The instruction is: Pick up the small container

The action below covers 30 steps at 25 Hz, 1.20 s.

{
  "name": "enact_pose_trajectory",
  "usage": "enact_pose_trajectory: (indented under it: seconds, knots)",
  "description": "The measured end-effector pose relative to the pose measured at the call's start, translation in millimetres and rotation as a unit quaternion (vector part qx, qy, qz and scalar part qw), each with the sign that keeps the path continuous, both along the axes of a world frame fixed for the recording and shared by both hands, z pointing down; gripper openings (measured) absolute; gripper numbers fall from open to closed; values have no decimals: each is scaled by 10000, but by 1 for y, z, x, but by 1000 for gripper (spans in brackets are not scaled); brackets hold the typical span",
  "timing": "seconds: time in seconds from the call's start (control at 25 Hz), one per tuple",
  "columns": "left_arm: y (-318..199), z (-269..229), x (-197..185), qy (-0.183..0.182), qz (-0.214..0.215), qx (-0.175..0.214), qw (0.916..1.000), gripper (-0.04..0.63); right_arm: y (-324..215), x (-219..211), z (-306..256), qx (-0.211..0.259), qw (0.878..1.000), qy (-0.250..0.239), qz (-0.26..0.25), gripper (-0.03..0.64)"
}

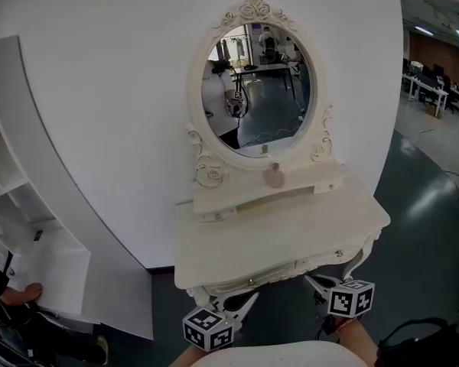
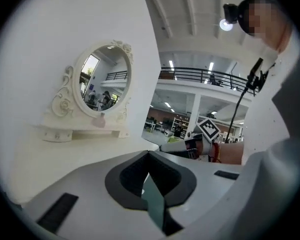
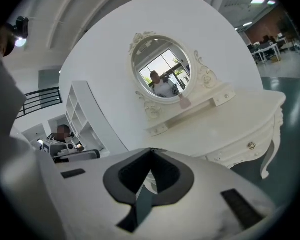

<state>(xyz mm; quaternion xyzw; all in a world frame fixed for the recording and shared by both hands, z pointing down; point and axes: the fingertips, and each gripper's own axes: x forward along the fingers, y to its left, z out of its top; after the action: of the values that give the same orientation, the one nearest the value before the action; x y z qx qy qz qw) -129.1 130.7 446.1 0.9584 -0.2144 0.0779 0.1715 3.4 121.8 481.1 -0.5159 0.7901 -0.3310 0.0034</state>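
The small container [image 1: 274, 177] is a pale pink, round-bodied piece. It stands on the narrow shelf [image 1: 291, 192] under the oval mirror [image 1: 254, 90] of a white dressing table [image 1: 237, 251]. It also shows as a small pink shape in the left gripper view [image 2: 99, 120] and the right gripper view [image 3: 185, 103]. My left gripper [image 1: 251, 297] hangs below the table's front edge, shut with nothing in it [image 2: 149, 155]. My right gripper [image 1: 310, 280] is beside it at the same edge, likewise shut and holding nothing [image 3: 151, 152]. Both are well short of the container.
A curved white wall [image 1: 115, 113] backs the table. White shelving [image 1: 19, 197] stands at the left, with a person's hand [image 1: 24, 293] on it. A dark bag [image 1: 428, 344] lies on the floor at the lower right. Office desks [image 1: 436, 90] are far right.
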Motion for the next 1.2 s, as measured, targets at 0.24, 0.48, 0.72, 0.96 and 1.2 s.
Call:
enact_pose_trajectory:
  seconds: [0.24,0.48,0.72,0.96,1.2]
  knots:
    - [-42,5,-4,706,-278,-470,9960,0,-19,7,33,-453,9985,266,176,2]
    - [-109,24,-13,591,-909,-922,9898,0,-88,24,37,-480,9985,15,275,2]
    - [-197,9,-7,867,-1590,-824,9800,0,-193,35,10,-96,9992,306,-255,2]
    - [-263,-8,32,1093,-1842,-594,9750,0,-272,52,-39,1121,9841,590,-1248,2]
    - [-284,15,45,-50,-1861,75,9825,0,-353,75,-51,1463,9752,886,-1406,2]
